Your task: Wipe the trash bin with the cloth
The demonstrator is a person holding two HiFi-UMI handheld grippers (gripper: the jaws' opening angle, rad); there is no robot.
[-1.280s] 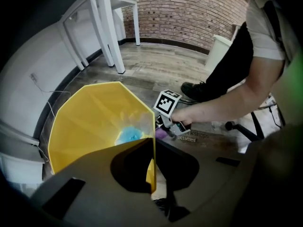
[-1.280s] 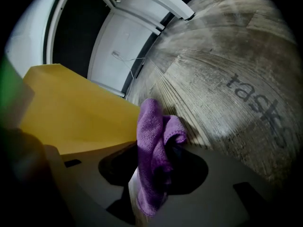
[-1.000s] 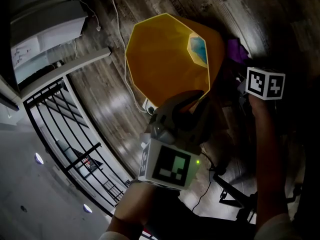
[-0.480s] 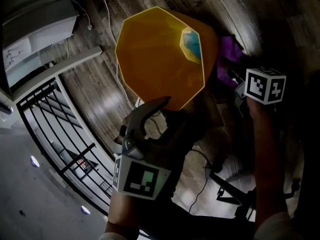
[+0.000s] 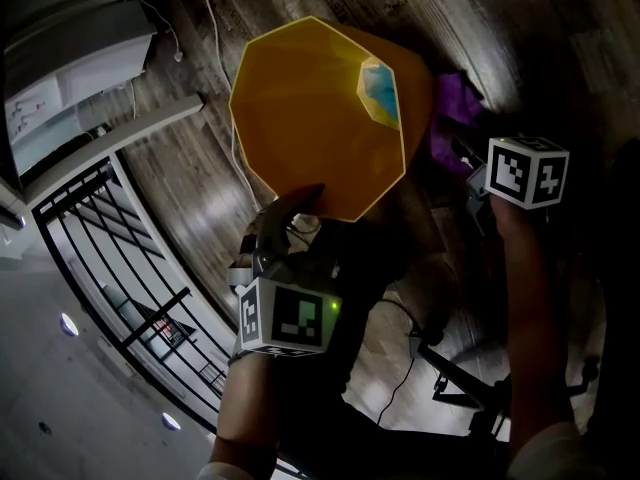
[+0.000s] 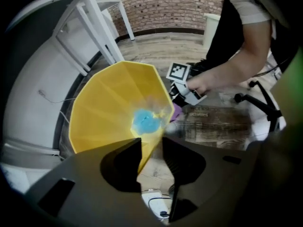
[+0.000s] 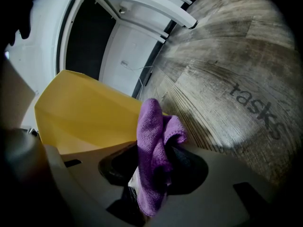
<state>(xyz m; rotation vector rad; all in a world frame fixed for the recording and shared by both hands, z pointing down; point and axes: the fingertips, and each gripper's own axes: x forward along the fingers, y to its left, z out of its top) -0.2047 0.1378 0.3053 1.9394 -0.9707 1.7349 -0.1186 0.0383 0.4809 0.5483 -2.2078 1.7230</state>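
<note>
Beside one bin (image 5: pixel 310 118), right gripper (image 7: pixel 156 167) grips one cloth (image 7: pixel 150 126); left gripper (image 6: pixel 152 138), open, was closing astride rim (image 6: pixel 144 155).

This looks like an office- or studio-type workspace. A grey-brown wood-plank floor (image 5: pixel 190 198) fills the head view, with a black metal railing (image 5: pixel 120 268) at lower left. The left gripper view shows a red brick wall (image 6: pixel 170 6) at top, a white-framed bench (image 6: pixel 102 25) at upper left and a black castored swivel-chair base (image 6: pixel 258 100) at right.

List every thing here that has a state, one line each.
trash bin, open-topped, something blue at its bottom
left gripper, jaws apart, just been closing, the trash bin's rim between them
right gripper, shut on the cloth
cloth, bunched, sticking up from the jaws
</note>
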